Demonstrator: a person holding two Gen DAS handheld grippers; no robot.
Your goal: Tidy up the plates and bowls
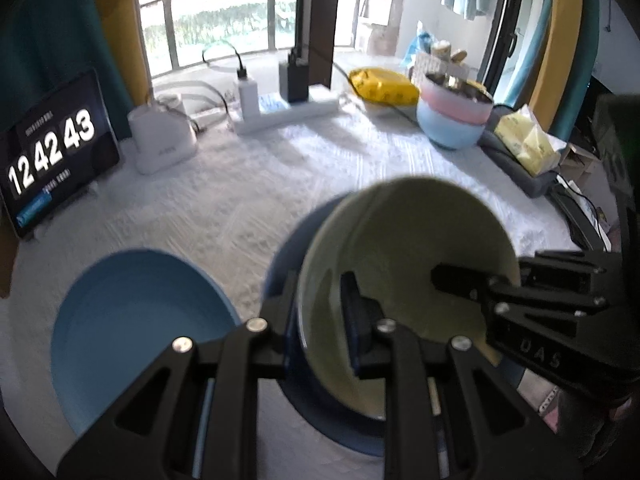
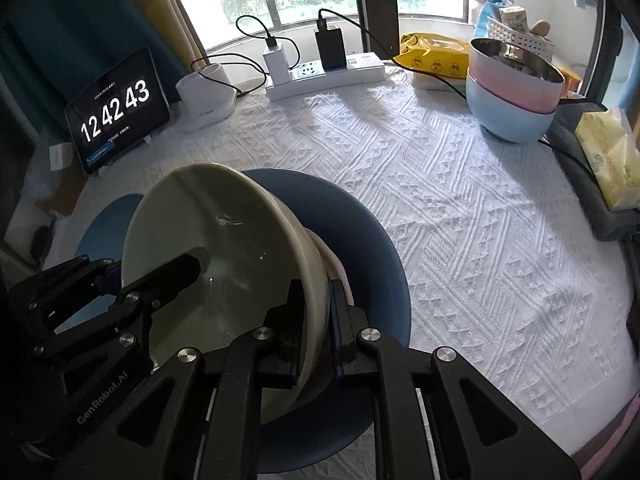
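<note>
Over the dark plate [image 2: 372,248], both grippers [image 1: 320,312] [image 2: 316,312] clamp the tilted green bowl [image 2: 192,240] by opposite rims; uneven release could tip it off.

A glossy, smooth glaze is shown by the pale green bowl [image 2: 208,248] pinched at its rim between the matt black plastic fingers [image 2: 292,320] of the right gripper [image 2: 316,320], whose joints are pinned with bright metal rivets [image 2: 370,335], while a duller, satin finish is seen on the dark blue plate [image 2: 360,240] beneath it. Beyond the grippers, the table is covered by a white cloth [image 2: 460,220] woven in a raised, rough diamond pattern. Far to the right of the gripper, matt pastel pink and blue outsides and a shiny metal lining are shown by the stacked bowls [image 2: 516,92], and a glossy yellow plastic wrap by the wipes packet [image 2: 432,54].
</note>
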